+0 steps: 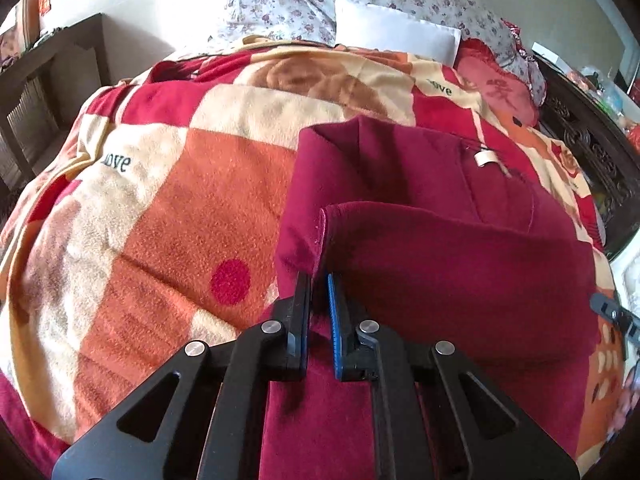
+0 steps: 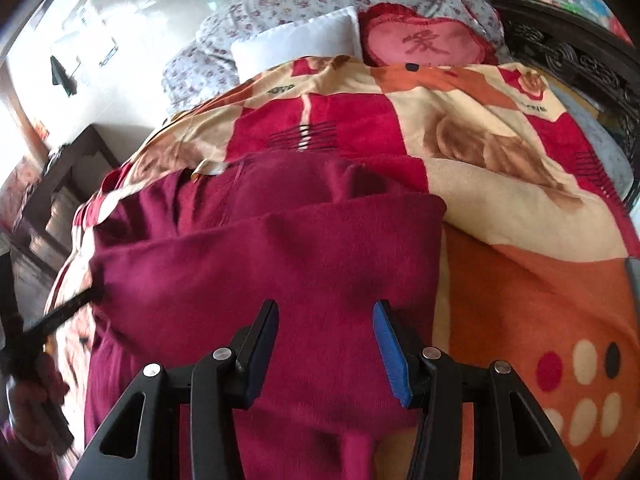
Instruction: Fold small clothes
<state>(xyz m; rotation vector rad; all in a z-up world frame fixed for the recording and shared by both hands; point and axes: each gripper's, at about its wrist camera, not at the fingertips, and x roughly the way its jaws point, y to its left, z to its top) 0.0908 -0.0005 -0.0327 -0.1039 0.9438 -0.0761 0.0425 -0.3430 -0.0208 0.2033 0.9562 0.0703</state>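
I am working over a bed covered by a patterned blanket (image 1: 168,208), and the task's thing, a dark red garment (image 1: 460,264), is lying across its middle with one layer already turned over onto itself. My left tool (image 1: 319,280) is pressing its jaws nearly together on the near left corner of that folded layer, pinching the hemmed edge. My right tool (image 2: 325,312) is hovering with its jaws spread over the right part of the garment (image 2: 280,264); cloth is lying under and between them, but the pads are not pressing on it, so I am judging that side as not gripped.

The fabric looks like a soft, fuzzy knit: light, limp and draping, with nothing stiff to carry a fold. I am expecting it to sag and slip out of line if lifted from one corner only, so I am thinking the right tool should take the matching corner at the fold's right edge, near where the cloth ends against the blanket. A small white tag (image 1: 486,158) is showing farther up and marks the neck end.

For room, the blanket is lying bare to the left and right of the garment. A white pillow (image 2: 296,44) and a red heart cushion (image 2: 424,40) are sitting well beyond it at the head, and a dark carved headboard (image 2: 568,60) is running along the far right, well apart from my tools.
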